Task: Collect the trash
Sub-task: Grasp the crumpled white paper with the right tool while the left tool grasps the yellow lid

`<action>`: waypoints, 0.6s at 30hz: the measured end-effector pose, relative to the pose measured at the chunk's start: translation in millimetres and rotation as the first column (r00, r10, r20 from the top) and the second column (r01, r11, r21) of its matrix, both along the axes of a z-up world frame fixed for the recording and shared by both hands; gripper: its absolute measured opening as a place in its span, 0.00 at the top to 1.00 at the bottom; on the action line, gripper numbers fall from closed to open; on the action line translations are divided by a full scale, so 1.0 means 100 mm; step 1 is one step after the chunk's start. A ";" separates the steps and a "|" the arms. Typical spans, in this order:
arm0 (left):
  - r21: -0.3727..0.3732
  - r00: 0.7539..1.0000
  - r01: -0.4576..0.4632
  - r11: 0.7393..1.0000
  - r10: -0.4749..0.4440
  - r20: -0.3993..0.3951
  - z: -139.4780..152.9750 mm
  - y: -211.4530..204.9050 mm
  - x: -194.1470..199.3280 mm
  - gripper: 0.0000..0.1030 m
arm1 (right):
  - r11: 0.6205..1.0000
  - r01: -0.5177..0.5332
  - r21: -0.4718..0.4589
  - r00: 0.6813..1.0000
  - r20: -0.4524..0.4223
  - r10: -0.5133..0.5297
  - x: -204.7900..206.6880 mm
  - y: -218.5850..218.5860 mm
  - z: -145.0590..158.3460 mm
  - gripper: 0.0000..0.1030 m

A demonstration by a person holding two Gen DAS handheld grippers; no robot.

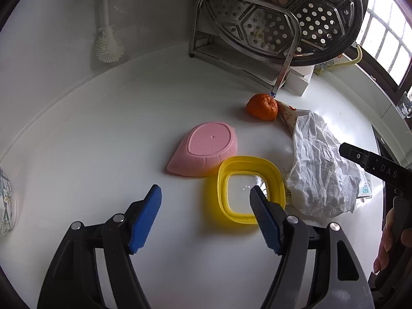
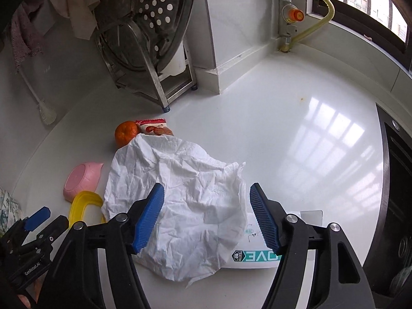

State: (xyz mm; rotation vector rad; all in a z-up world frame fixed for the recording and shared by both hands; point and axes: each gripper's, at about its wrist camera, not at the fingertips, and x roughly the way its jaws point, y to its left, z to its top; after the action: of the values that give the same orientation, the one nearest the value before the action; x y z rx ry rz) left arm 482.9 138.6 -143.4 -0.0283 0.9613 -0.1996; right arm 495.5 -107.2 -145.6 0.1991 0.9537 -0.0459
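A crumpled white paper sheet (image 2: pixel 185 193) (image 1: pixel 322 170) lies on the white counter, covering part of a white and teal box (image 2: pixel 257 255). Behind it sit an orange mandarin (image 1: pixel 262 106) (image 2: pixel 125 132) and a red-and-white snack wrapper (image 2: pixel 154 126) (image 1: pixel 288 114). A yellow-rimmed lid (image 1: pixel 251 193) (image 2: pixel 83 206) and an upturned pink dish (image 1: pixel 203 152) (image 2: pixel 82 181) lie to the left. My left gripper (image 1: pixel 206 219) is open above the bare counter, its right finger over the lid. My right gripper (image 2: pixel 207 216) is open above the paper, holding nothing.
A steel rack (image 1: pixel 247 43) with a perforated steamer tray (image 1: pixel 296 13) stands at the back. A white brush (image 1: pixel 108 43) hangs on the wall. A gas valve and yellow hose (image 2: pixel 309 13) are in the far corner. A dark stove (image 2: pixel 396 193) borders the right side.
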 end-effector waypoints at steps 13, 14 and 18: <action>-0.028 1.000 0.001 1.000 -0.002 -0.023 -0.12 -0.05 0.13 0.32 | 0.994 -0.113 0.011 0.992 -0.061 0.113 0.16 0.12 -0.19 0.86; -0.029 1.000 0.001 1.000 -0.002 -0.022 -0.12 -0.06 0.14 0.31 | 0.992 -0.124 0.003 0.991 -0.051 0.124 0.14 0.15 -0.16 0.94; -0.035 1.000 0.001 0.999 -0.002 -0.024 -0.14 -0.09 0.17 0.31 | 0.990 -0.141 0.005 0.990 0.016 0.141 0.04 0.19 -0.02 0.95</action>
State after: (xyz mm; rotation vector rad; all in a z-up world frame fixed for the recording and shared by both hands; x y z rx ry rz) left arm 500.3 129.5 -157.2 -0.0623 0.9817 -0.2183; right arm 499.1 -87.7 -147.2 0.1368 0.9503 0.0880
